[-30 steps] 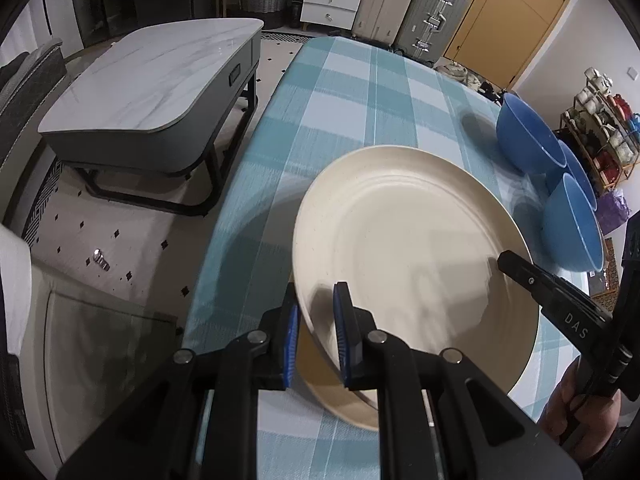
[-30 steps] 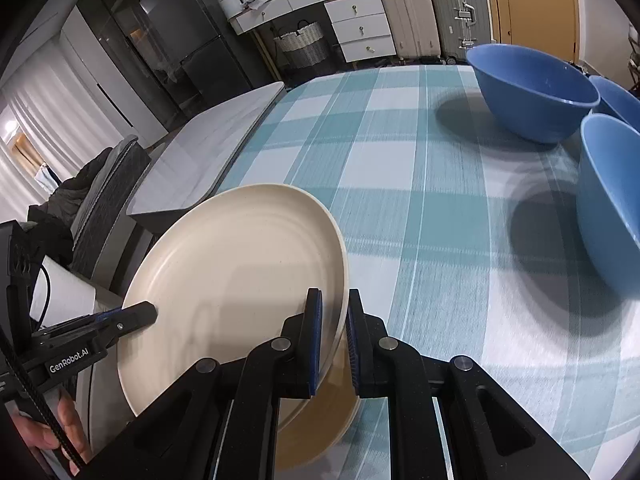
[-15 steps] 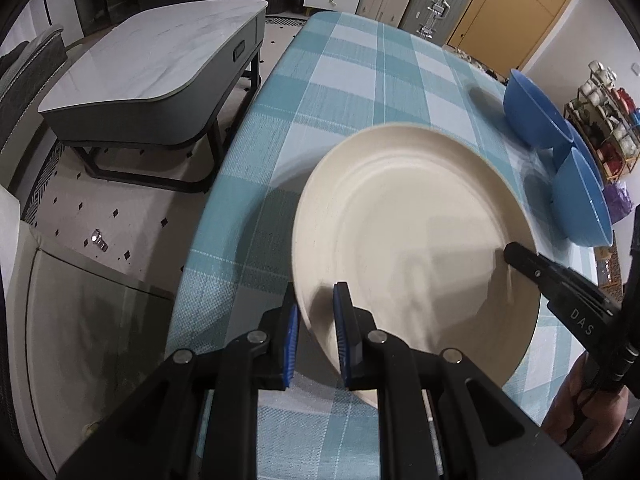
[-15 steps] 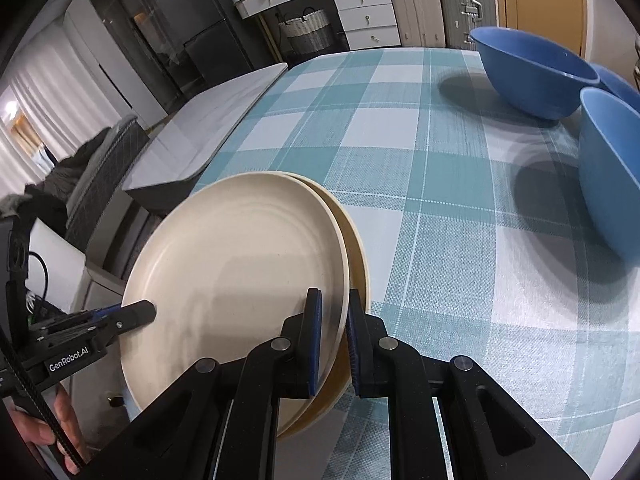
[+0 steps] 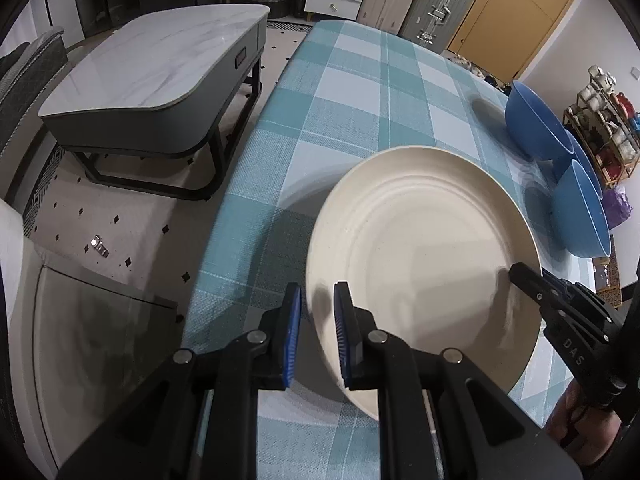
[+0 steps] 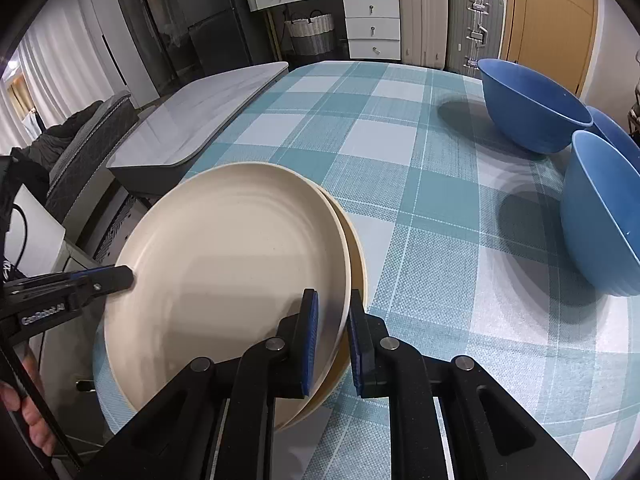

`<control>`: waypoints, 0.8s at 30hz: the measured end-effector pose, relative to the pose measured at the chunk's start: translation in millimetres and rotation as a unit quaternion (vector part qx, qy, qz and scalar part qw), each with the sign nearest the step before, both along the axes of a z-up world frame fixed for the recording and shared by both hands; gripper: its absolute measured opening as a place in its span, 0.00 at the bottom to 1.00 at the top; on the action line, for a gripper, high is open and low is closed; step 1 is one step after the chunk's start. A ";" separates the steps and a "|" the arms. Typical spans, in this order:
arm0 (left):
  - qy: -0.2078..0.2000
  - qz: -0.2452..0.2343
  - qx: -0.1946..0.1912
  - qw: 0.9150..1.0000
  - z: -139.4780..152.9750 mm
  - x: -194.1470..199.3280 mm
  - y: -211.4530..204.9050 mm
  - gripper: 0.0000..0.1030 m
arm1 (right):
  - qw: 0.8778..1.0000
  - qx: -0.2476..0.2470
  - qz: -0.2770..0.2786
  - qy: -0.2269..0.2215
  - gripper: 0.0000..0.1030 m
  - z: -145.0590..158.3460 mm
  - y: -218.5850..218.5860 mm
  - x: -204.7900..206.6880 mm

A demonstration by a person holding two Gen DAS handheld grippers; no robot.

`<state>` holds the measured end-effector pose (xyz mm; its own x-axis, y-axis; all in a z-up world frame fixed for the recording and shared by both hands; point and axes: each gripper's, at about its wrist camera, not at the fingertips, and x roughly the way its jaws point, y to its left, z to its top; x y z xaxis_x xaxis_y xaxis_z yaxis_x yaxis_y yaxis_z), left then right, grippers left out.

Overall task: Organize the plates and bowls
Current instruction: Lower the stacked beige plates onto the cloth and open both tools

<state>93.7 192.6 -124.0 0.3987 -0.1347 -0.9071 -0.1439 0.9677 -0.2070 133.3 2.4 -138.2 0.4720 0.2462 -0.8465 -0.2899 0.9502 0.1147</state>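
Checked teal cloth covers the table [image 5: 360, 92], with a marble-topped low table [image 5: 152, 64] on the floor off its left edge. At the near end, the left gripper [image 5: 316, 332] is nearly closed, its blue pads pinching the near-left rim of the cream plate [image 5: 424, 248]. The right gripper [image 6: 332, 332] is closed the same way on the opposite rim. Only the right wrist view shows a second, tan plate [image 6: 357, 248] lying under the cream one, its edge peeping out on the right; the left wrist view hides it. Farther right stand the blue bowls [image 6: 532, 108], well apart from the plates. The left wrist view alone takes in a shelf of jars [image 5: 608, 128] beyond them, while suitcases [image 6: 448, 20] and white drawers [image 6: 372, 28] show at the far wall.
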 end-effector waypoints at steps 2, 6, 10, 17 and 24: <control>0.004 -0.003 -0.002 1.000 -3.2 1.2 -1.9 0.14 | 1.000 -0.003 0.001 -0.003 0.12 0.9 0.7 -1.2; 0.006 -0.007 0.003 1.000 -7.0 3.0 -6.1 0.14 | 1.000 -0.008 -0.001 -0.011 0.12 3.5 1.6 -4.9; 0.011 -0.006 -0.003 1.000 -10.4 4.6 -5.2 0.14 | 0.999 -0.031 -0.015 -0.035 0.12 9.3 -0.1 -6.8; 0.009 -0.003 -0.008 1.000 -9.7 7.6 -1.7 0.14 | 0.999 -0.023 -0.008 -0.022 0.12 3.7 -3.3 -1.5; -0.014 0.000 0.004 1.000 11.8 30.9 5.9 0.15 | 0.999 0.011 -0.018 -0.033 0.13 17.7 -16.0 9.2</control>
<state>124.7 198.6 -112.2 0.4238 -0.1275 -0.8967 -0.1374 0.9696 -0.2027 142.5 -13.6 -120.5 0.5355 0.2473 -0.8075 -0.2636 0.9573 0.1183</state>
